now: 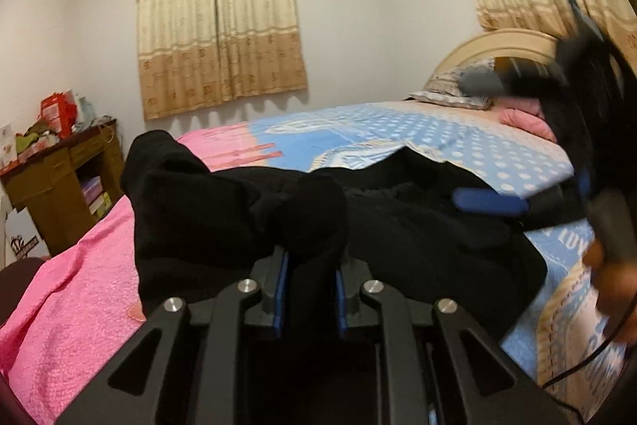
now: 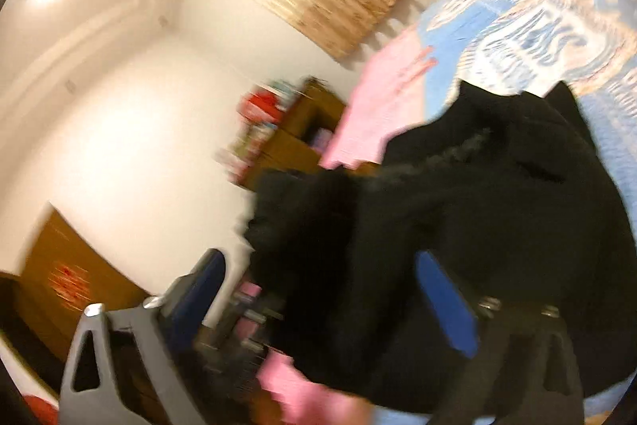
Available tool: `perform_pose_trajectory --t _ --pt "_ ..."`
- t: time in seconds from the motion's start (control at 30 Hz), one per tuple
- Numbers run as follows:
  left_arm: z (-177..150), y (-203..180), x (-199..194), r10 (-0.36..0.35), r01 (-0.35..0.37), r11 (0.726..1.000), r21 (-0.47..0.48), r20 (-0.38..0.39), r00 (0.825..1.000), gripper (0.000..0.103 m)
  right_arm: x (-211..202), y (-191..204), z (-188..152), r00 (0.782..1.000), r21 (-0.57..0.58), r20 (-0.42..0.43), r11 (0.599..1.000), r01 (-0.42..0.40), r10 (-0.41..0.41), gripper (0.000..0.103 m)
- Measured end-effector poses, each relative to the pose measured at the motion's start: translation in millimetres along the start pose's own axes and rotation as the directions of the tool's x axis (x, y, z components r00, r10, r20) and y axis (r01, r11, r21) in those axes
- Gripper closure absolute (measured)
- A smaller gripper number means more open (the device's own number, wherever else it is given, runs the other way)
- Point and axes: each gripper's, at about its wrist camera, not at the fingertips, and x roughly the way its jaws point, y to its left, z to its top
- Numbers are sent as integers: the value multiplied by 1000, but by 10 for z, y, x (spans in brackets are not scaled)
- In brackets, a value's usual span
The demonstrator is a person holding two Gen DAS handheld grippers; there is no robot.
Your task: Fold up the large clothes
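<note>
A large black garment (image 1: 398, 226) lies bunched on the bed (image 1: 458, 138). My left gripper (image 1: 310, 265) is shut on a fold of it, with black cloth pinched between the blue pads (image 1: 282, 285). In the left wrist view my right gripper (image 1: 489, 202) hovers blurred at the right, just over the garment. In the right wrist view the garment (image 2: 497, 206) fills the lower right, and my right gripper (image 2: 318, 277) is open with its blue fingers (image 2: 446, 301) wide apart; the cloth hangs between them, unpinched. That view is tilted and blurred.
The bed has a pink cover (image 1: 79, 285) on the left and a blue dotted sheet with pillows (image 1: 454, 90) by the headboard. A cluttered wooden desk (image 1: 59, 170) stands by the left wall. Beige curtains (image 1: 219, 26) hang behind. A hand (image 1: 613, 273) holds the right gripper.
</note>
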Motion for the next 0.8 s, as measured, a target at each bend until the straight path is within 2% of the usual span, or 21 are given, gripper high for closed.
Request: perform_pose_trajectory --t 0.07,0.13,0.27,0.33,0.43,0.53,0.6,0.63,0.67,0.8 --pt "-13 28 -39 -26 26 1000 -5 13 1000 85 153 3 61 997 27 -62 999 -38 40 4" --pt "-21 60 -81 -49 50 999 -16 24 998 84 481 -26 145 984 44 -165 998 -54 61 4" --pt "-78 55 -137 -69 69 998 3 26 997 84 1241 -74 240 929 66 -363 997 -49 70 4" --pt "-88 39 -129 -77 77 997 17 27 997 84 1491 42 327 907 10 -419 999 -44 45 2" --pt "-54 -10 -103 -92 91 995 39 29 995 84 1790 328 450 877 -102 -480 991 -83 24 2" --pt "-33 -46 -83 -90 88 995 54 28 996 85 2013 460 499 852 -209 -515 978 -22 -91 2" --pt "-26 -64 -83 -96 94 994 52 27 995 84 2082 520 463 854 -308 -499 951 -14 -148 5" --pt "-15 -74 -89 -94 93 994 55 26 995 84 2083 533 454 854 -333 -498 943 -27 -151 24" --pt "-21 -89 -92 -95 94 994 59 23 995 85 2067 560 418 857 -367 -489 930 -35 -161 34" --pt "129 -177 -218 -125 121 990 69 58 991 85 1734 704 446 909 -438 -381 899 -16 -169 52"
